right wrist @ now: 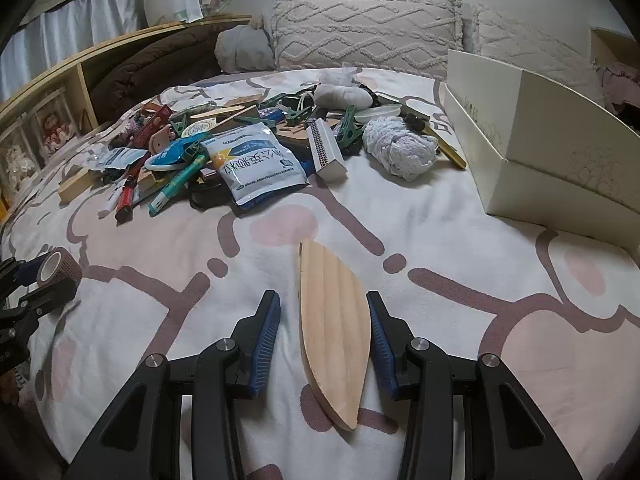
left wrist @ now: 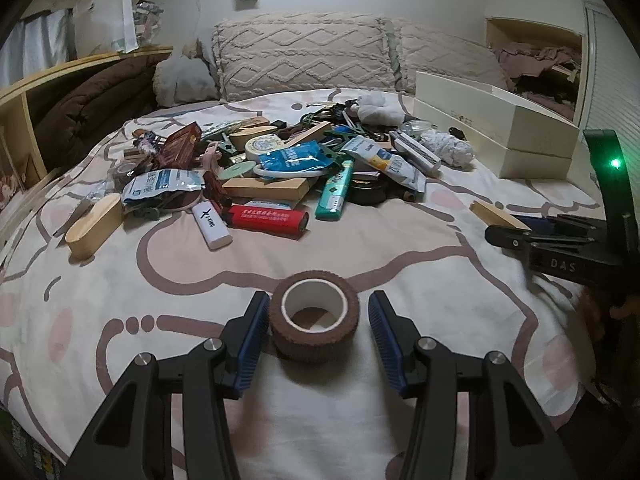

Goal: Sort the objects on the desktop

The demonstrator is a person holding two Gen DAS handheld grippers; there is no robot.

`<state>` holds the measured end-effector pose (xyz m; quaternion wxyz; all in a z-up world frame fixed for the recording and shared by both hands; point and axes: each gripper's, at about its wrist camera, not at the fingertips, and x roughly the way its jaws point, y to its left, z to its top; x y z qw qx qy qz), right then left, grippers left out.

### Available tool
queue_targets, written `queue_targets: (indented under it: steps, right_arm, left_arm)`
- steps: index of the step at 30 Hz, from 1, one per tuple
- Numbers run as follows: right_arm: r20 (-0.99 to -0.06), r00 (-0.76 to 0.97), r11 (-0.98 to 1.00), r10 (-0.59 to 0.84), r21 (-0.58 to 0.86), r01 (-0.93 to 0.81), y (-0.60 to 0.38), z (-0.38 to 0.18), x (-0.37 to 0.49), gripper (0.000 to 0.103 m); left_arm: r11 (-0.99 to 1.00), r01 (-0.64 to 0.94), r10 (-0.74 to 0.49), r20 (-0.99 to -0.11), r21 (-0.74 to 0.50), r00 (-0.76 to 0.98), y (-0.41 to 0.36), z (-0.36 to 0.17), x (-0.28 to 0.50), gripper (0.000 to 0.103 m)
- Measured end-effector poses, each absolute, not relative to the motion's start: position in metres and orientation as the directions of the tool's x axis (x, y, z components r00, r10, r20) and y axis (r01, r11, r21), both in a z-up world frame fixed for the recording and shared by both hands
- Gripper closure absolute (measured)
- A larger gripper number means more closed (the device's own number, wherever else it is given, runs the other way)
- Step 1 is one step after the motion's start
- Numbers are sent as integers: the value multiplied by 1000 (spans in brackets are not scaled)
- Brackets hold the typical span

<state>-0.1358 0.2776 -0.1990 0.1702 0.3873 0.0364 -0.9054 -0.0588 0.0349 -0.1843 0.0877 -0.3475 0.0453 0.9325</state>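
The lower objects of the heap (left wrist: 280, 160) at the middle of the bed (left wrist: 360, 248) are covered by packets and blocks, and their kinds cannot be told. The cream box (right wrist: 540, 136) at the bed's right edge is cut off by the right wrist picture's border. The small print on the white packet (right wrist: 256, 164) cannot be read. The left tool (right wrist: 24, 304) is seen only in part at that picture's left border, and the state of its grip on the brown tape roll (right wrist: 56, 270) cannot be judged there.

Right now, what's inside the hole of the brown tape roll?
The brown tape roll has a white cardboard core. Through the hole only a shadowed bit of the bedsheet shows; nothing appears to be tucked in. The spot under the roll's wall is covered.
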Motion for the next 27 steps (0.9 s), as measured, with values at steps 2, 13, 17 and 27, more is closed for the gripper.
queue_targets:
  steps: [2,13,17,27]
  right_arm:
    - [-710,-645,-940,-281,67,335,278,-199,-136,59]
    - [-686,-671,-946,-281,81,313,282,-199,-133,69]
    - [-681,-675,-946,-283,83,313,283,-199,-132,70]
    - [-676,-682,-946,-279,74,314,283,-194,-129,70]
  left_arm:
    - [-979,-201,131,-653,33,-746,37,-184,-58,53]
    - [-980,-200,140,-654,17,-743,36,-184,-57,59]
    - [-980,-197,145,-655,5,-741,34,-182,-57,59]
    - [-980,-199,154,-654,-7,-740,36,-177,-60,59]
